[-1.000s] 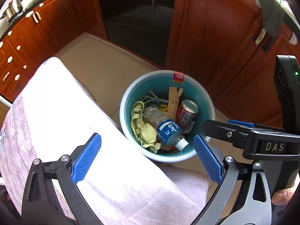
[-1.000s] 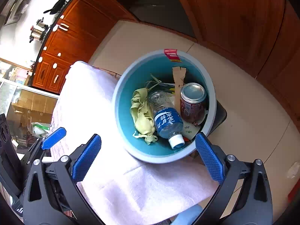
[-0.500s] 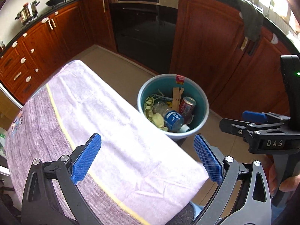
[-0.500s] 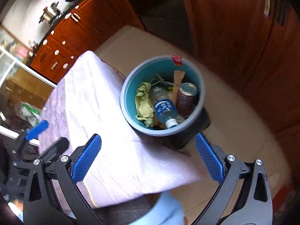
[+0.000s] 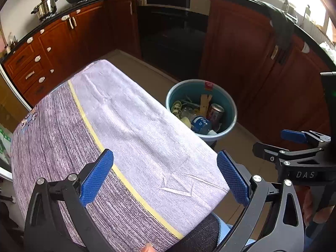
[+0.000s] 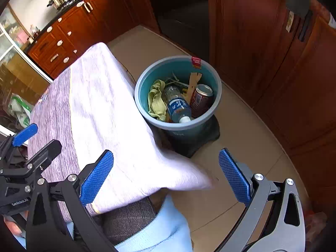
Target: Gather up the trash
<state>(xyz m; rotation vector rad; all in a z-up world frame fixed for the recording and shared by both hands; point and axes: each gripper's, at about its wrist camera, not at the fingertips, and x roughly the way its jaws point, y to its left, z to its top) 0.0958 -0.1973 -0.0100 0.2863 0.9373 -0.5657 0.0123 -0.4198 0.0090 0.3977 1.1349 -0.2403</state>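
A teal bin (image 5: 226, 103) (image 6: 217, 84) stands on the floor beside the cloth-covered table (image 5: 134, 130) (image 6: 100, 109). It holds a clear bottle with a blue label (image 6: 178, 106) (image 5: 200, 124), a red can (image 6: 201, 96) (image 5: 215, 112), a yellow-green rag (image 6: 156, 101) and a wooden stick (image 6: 192, 84). My left gripper (image 5: 166, 177) is open and empty above the table. My right gripper (image 6: 166, 177) is open and empty above the table's corner, well short of the bin. Each gripper shows at the edge of the other's view.
Red-brown kitchen cabinets (image 5: 241, 48) and a black oven (image 5: 172, 33) line the far side. A dark towel (image 5: 281, 31) hangs on a cabinet. A pot (image 5: 47, 6) and pan stand on the counter. Beige floor tiles (image 6: 237, 138) surround the bin.
Both grippers have pulled back and up from over the bin. The bin looks smaller and more of the table shows. Both stay open and empty.
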